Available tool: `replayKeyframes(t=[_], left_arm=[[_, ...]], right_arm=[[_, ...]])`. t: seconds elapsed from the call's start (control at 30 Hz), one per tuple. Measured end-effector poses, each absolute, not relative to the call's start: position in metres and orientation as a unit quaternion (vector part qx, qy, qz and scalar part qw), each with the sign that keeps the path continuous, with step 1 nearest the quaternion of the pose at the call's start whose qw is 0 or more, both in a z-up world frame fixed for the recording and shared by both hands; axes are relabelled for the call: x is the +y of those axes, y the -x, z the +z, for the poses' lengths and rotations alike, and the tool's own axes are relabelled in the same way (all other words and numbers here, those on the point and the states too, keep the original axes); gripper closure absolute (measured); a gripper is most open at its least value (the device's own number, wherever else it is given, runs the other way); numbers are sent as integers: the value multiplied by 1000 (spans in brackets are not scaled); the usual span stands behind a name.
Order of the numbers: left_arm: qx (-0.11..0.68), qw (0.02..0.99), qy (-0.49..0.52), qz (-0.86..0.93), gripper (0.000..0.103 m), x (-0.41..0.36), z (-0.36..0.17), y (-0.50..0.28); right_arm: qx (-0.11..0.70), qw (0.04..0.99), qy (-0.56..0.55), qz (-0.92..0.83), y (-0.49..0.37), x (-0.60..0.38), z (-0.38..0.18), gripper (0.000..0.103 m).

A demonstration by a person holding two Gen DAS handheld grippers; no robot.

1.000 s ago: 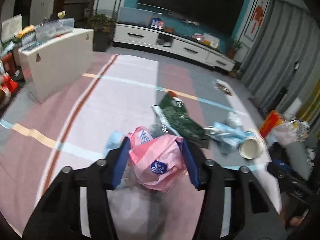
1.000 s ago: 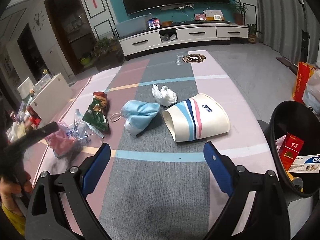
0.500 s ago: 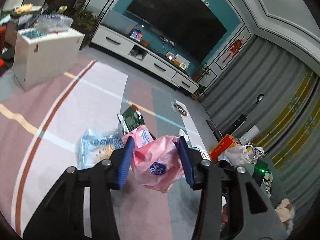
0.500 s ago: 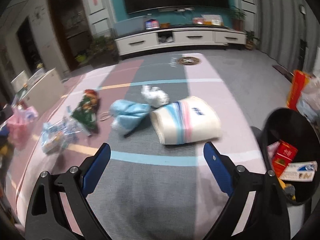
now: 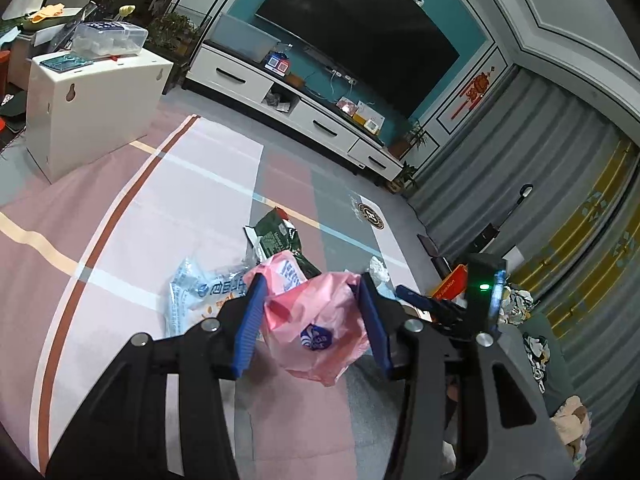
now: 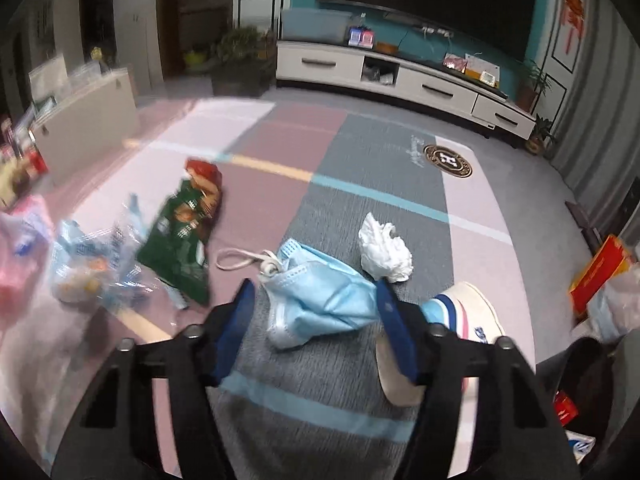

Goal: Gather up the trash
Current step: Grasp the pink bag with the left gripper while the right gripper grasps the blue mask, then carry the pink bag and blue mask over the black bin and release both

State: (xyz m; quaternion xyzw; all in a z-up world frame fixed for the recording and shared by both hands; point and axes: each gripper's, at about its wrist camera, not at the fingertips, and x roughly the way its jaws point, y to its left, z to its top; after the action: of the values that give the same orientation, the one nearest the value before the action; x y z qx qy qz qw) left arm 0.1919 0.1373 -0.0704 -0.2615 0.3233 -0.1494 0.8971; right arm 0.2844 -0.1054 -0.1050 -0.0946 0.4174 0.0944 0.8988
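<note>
My left gripper (image 5: 311, 286) is shut on a crumpled pink plastic bag (image 5: 316, 328), held just above the rug. Below it lie a clear blue-printed wrapper (image 5: 200, 292) and a green snack bag (image 5: 280, 236). My right gripper (image 6: 315, 292) hangs low over a blue face mask (image 6: 320, 296). Its jaws are closing with the mask between them. The right pad is at the mask's edge and the left pad is still apart from it. A white tissue wad (image 6: 384, 250) lies just beyond, and a striped paper cup (image 6: 460, 320) lies on its side to the right.
A black bin (image 6: 580, 380) with red packaging inside stands at the lower right. A red box (image 6: 596, 276) and plastic bags sit past the rug's right edge. A white cabinet (image 5: 96, 108) stands at the far left and a TV stand (image 5: 300, 116) along the back wall.
My right gripper swung left and down over the blue mask and its jaws narrowed around it. My left gripper kept the pink bag and tilted upward, turning a little to the right.
</note>
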Motion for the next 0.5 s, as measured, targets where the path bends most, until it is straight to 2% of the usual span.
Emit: replayKeyframes(t=[0.07,0.1,0.2,0.5], left_arm=[[324,894,267,-155,55,138,-70,-192],[323,895,265,-155,54,137,-70,-192],[322,897,261,-156,54,136,-68,-190],[326,893,251,-182,54,116,-67,-186]], right_arm=[[425,894,116,85,-289,-102,-112,70],[423,894,119,86,-288,-102,-113,87],[404,905,103,91,-277,-107,-101,92],[352,932,20,82,-201,-150,-49,92]])
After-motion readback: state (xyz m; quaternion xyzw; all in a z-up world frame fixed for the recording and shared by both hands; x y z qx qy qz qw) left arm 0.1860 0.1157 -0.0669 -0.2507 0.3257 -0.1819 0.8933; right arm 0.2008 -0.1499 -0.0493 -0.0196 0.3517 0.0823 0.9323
